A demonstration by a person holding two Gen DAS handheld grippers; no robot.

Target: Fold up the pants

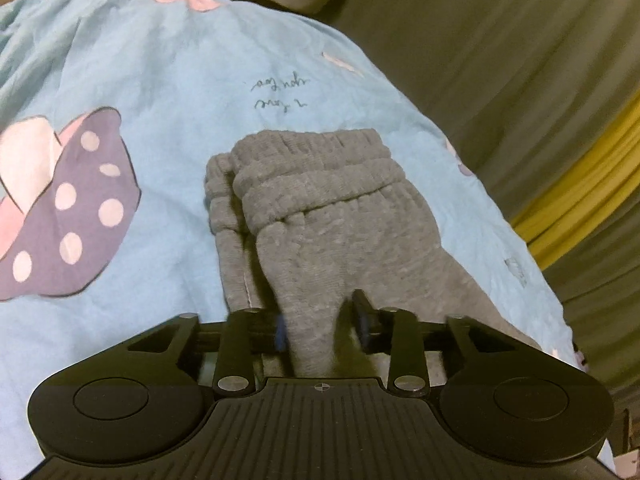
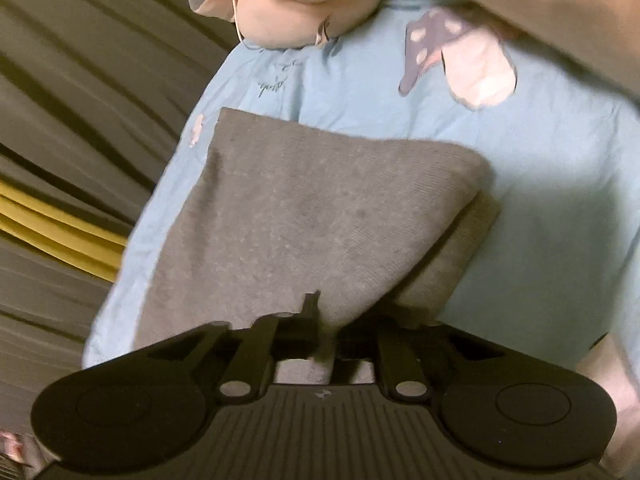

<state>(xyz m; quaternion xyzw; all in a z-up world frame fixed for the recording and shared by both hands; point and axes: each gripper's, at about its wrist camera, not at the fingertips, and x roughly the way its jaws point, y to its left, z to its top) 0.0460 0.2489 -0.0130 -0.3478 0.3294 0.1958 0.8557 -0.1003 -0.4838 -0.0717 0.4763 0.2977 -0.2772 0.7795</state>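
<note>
Patterned blue sheet, yellow-striped curtain

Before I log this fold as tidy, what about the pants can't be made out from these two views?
- Left wrist view: the leg end of the grey pants is cut off behind the left tool, whose body covers it.
- Right wrist view: the layers under the top fold are hidden by that fold; the right tool hides the near hem.
- Right wrist view: motion blur smears the blue sheet print.

pants: grey | sheet: light blue, polka-dot print | gripper: black
</note>
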